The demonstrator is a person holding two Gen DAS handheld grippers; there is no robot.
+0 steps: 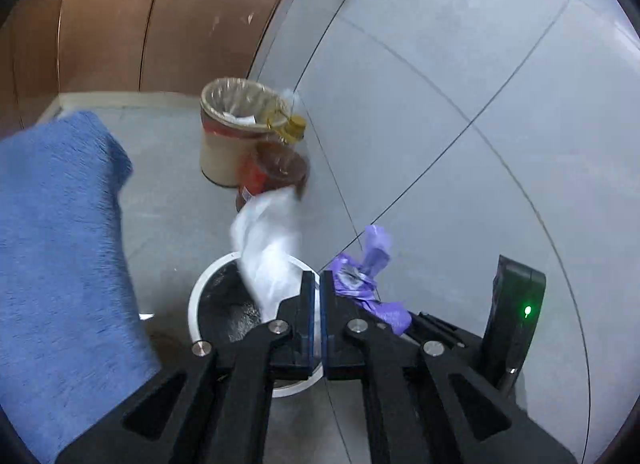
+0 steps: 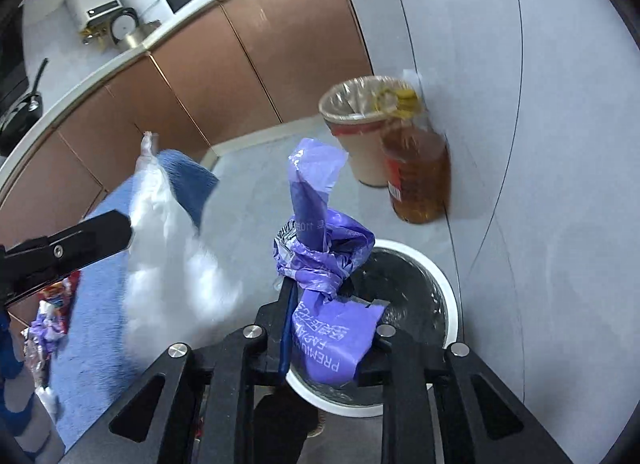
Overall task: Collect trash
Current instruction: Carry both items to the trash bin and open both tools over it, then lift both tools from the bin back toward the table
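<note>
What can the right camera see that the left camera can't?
Only the right wrist view shows the kitchen counter with a pan on it, and wrappers on the blue mat.

Only the left wrist view shows a green light.

Both show the white-rimmed bin, tan bin, oil bottle, white bag and purple bag.
</note>
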